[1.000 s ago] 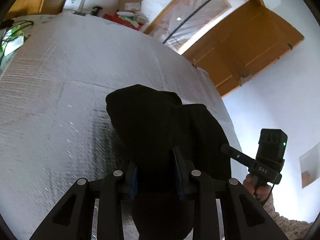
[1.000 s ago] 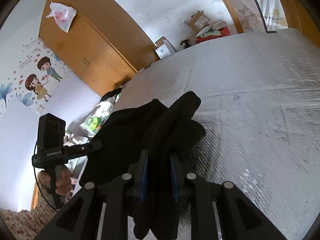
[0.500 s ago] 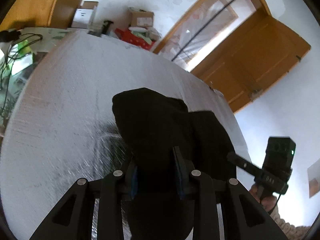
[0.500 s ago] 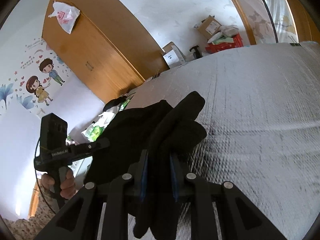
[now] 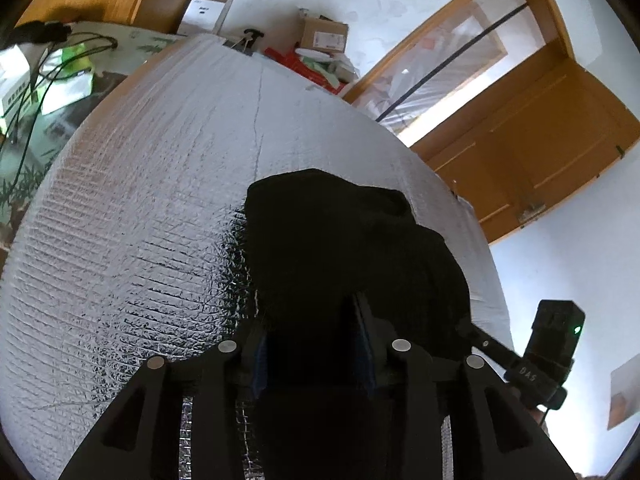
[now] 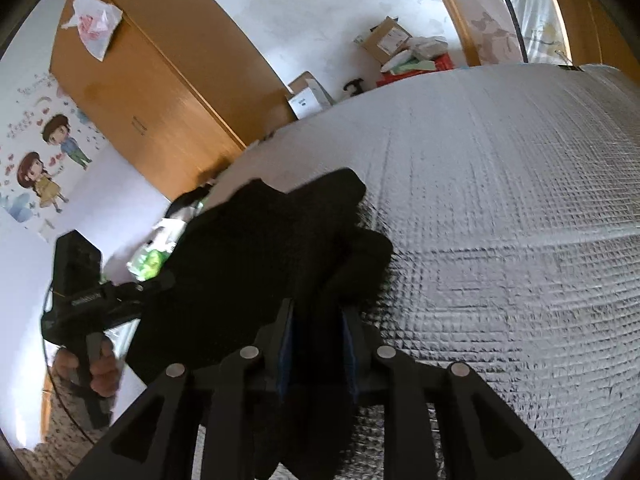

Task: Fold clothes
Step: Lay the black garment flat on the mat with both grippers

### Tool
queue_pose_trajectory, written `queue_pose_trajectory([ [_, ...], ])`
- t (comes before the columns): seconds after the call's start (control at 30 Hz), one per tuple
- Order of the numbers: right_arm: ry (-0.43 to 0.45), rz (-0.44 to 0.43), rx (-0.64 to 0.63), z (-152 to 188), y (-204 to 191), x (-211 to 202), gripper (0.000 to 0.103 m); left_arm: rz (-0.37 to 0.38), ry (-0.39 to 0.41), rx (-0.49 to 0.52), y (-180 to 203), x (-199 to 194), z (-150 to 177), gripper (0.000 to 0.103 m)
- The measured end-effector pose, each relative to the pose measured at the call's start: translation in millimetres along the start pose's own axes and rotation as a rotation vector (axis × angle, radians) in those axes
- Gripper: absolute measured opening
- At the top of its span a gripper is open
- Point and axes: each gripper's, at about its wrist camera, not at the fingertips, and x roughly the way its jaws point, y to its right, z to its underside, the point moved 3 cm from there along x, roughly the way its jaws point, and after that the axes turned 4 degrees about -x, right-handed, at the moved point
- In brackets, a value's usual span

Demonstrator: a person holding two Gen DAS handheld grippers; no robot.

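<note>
A black garment (image 5: 340,240) lies bunched on the silver quilted surface (image 5: 140,200), its near end running up between the jaws of my left gripper (image 5: 312,308). Those jaws are opening and stand wider around the cloth. In the right wrist view the same black garment (image 6: 260,248) hangs in a thick fold from my right gripper (image 6: 316,308). Its jaws are starting to open, with the pads still against the fold. Each view shows the other gripper beyond the cloth: the right gripper's body (image 5: 548,344), and the left gripper's body (image 6: 80,292) in a hand (image 6: 100,376).
The silver surface (image 6: 500,200) stretches far ahead of both grippers. Cardboard boxes (image 5: 324,36) and red clutter sit past its far edge. A wooden door (image 5: 540,140) stands at the right, a wardrobe (image 6: 140,80) at the left, and a side table with cables (image 5: 40,72) beside it.
Both grippers have moved forward and lower over the silver surface, carrying the black garment with them. The left jaws have spread apart; the right jaws have parted slightly.
</note>
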Motion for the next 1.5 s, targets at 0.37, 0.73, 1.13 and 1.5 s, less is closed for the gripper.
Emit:
queue_pose_trajectory([
  [0.37, 0.033, 0.186, -0.094, 12.5, -25.9, -20.2, 0.030, -0.127, 0.118, 0.038, 11.9, -35.8, 20.3, 0.041],
  [0.73, 0.032, 0.293, -0.162, 58.3, -60.5, -45.8, 0.042, -0.279, 0.199, 0.187, 47.6, -52.4, 86.7, 0.041],
  [1.13, -0.032, 0.399, -0.165, 91.3, -74.0, -30.4, 0.044, -0.390, 0.202, 0.265, 63.7, -41.8, 132.0, 0.041],
  [1.5, -0.023, 0.456, -0.218, 96.0, -77.9, -20.9, 0.047, -0.440, 0.161, 0.245, 56.6, -23.6, 138.6, 0.041],
])
